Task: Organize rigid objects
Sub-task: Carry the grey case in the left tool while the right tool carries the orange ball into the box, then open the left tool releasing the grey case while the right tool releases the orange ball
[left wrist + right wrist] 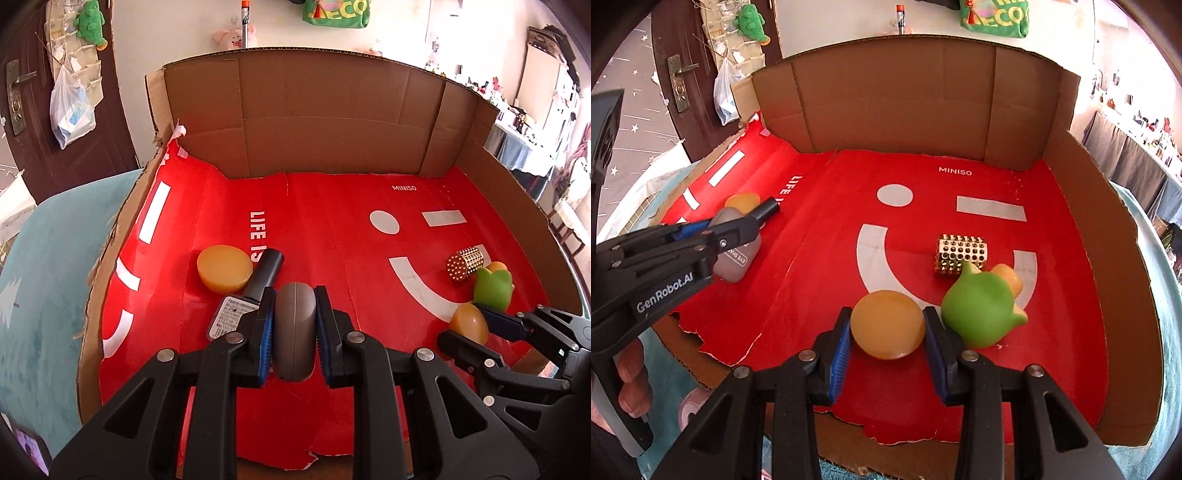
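Between the left tongs (294, 325), a grey case (295, 328) stands on edge, both blue pads pressed flat against its broad faces, so the grip is closed on it. Just left of those tongs lies a black tube (258, 280) on a labelled base, and beyond it a yellow puck (222, 267) rests on the red sheet (332, 229) that lines the cardboard tray (332, 122). Between the right tongs (888, 332) sits an amber disc (887, 324); its rim meets both pads, so these tongs appear closed on it, though whether it is lifted or only pinched against the sheet cannot be told. Touching the outer side of the right pad is a green toy (982, 310), and just beyond the toy a gold studded block (960, 254) lies on the white smile mark. Risks, as judged from this arrangement: the disc is rounded and glossy and is held near its widest rim, so a tilt of the tongs could let it squirt forward toward the block; any sideways sweep of the right tongs would shove the toy, since the two already touch. On the left, setting the case down where it hangs could knock the tube or roll it into the puck. The sheet is creased and torn at its near edge, which could snag a sliding object.
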Tool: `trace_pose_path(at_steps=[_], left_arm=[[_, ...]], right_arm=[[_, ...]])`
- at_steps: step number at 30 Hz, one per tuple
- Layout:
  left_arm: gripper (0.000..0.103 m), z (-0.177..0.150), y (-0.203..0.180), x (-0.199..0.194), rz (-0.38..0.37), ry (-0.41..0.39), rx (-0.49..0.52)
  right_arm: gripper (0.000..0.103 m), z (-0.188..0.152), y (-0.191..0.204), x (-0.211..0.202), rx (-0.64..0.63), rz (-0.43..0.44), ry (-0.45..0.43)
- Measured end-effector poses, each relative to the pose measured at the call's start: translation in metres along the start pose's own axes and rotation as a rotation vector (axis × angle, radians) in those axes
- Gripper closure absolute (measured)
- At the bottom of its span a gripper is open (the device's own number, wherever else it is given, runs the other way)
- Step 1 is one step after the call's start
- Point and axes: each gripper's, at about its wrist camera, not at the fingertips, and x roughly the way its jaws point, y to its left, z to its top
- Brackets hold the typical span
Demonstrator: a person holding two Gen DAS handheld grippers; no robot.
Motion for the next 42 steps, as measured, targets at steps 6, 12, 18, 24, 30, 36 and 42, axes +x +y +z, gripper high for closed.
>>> trace_pose_path(at_steps=[6, 12, 18, 24, 30, 36, 42], left_arm=[[0.084, -0.001, -0.001, 0.0, 0.002, -0.008, 0.006], [0.084, -0.001, -0.001, 0.0, -0.001, -0.008, 0.004], [0.084, -0.002, 0.0, -0.001, -0.001, -0.014, 0.001], [0.084, -0.003, -0.001, -0.001, 0.01, -0.012, 0.006], [0.084, -0.004, 0.0, -0.003, 0.014, -0.006, 0.0], [0.082, -0.008, 0.0, -0.007, 0.012, 0.002, -0.004], [0.031, -0.01, -0.002, -0.019, 0.016, -0.021, -0.005]], right_arm=[[0.063, 0.001, -0.002, -0.001, 0.007, 0.009, 0.0], [0.063, 0.0, -0.003, -0.002, 0.012, 0.01, -0.004], [0.063, 0.0, -0.004, -0.002, 0.02, 0.016, -0.006], [0.063, -0.001, -0.005, -0.004, 0.026, 0.017, -0.009], [0.059, -0.003, -0.007, -0.006, 0.038, 0.025, -0.011], [0.054, -0.006, -0.006, -0.012, 0.042, 0.032, -0.022], [0.045, -0.009, -0.004, -0.022, 0.038, 0.045, -0.039]])
